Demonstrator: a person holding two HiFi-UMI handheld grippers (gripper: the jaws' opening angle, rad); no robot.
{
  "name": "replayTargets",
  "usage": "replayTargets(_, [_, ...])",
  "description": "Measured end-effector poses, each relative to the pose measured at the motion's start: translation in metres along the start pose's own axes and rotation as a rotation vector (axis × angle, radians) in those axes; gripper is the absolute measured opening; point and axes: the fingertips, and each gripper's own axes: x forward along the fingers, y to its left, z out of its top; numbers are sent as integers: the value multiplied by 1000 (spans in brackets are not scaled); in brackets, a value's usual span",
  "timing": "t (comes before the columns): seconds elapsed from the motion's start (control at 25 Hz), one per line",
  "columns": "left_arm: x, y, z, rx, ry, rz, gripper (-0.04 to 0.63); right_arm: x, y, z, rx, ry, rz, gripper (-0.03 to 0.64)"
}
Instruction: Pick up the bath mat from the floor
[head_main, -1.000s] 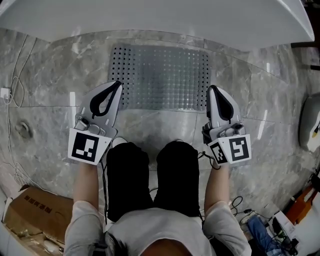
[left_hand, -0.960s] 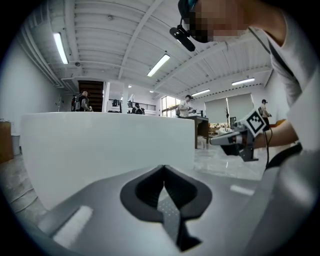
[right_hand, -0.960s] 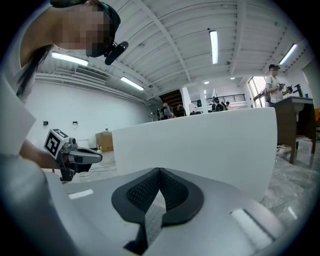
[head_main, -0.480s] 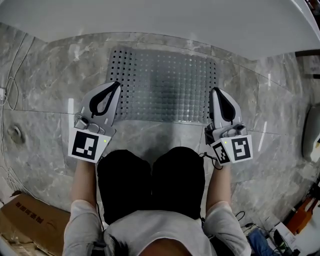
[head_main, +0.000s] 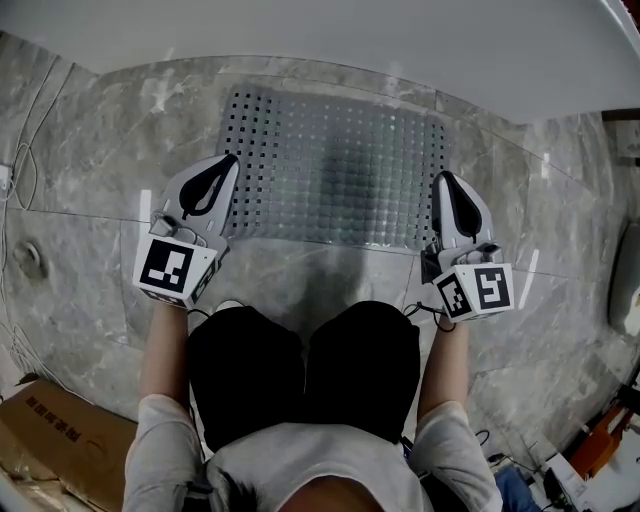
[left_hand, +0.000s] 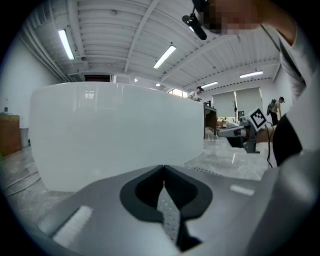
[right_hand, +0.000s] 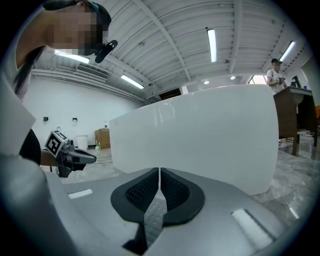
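Floor: grey veined marble tiles, with a white bathtub along the far side.
Bath mat: a perforated grey mat lies flat on the tiles just in front of the tub, between the two grippers.
Head view only: the person's knees in black trousers, both forearms, a cardboard box at lower left, and thin cables on the floor at the left.
Gripper views only: a large hall with a ribbed ceiling and strip lights, the tub's side seen from low down, and people standing far off.
Left gripper: its tip sits at the mat's left edge; its own view shows the jaws together with nothing between them.
Right gripper: its tip sits at the mat's right edge; the jaws meet in a closed seam and hold nothing.
Contact: no view shows whether either tip touches the mat.
Cross-sight: each gripper's camera catches the other gripper low over the floor.
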Motion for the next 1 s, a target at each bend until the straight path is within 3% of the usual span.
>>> replayTargets(0.2, [11,8,-34,-48,71,9,25,1,-14,-20,31,8,8,31])
replayTargets(0.44, [24,12,-63,-52,152,32,66,0,-34,-39,80,12,-14,48])
replayTargets(0.72, [35,24,-90,-116,208,81,130,0,-48,-63,67,46,-9,77])
replayTargets(1.0, [43,32,-126,-104,301,111,176,1,-67,-89,84,95,-29,122])
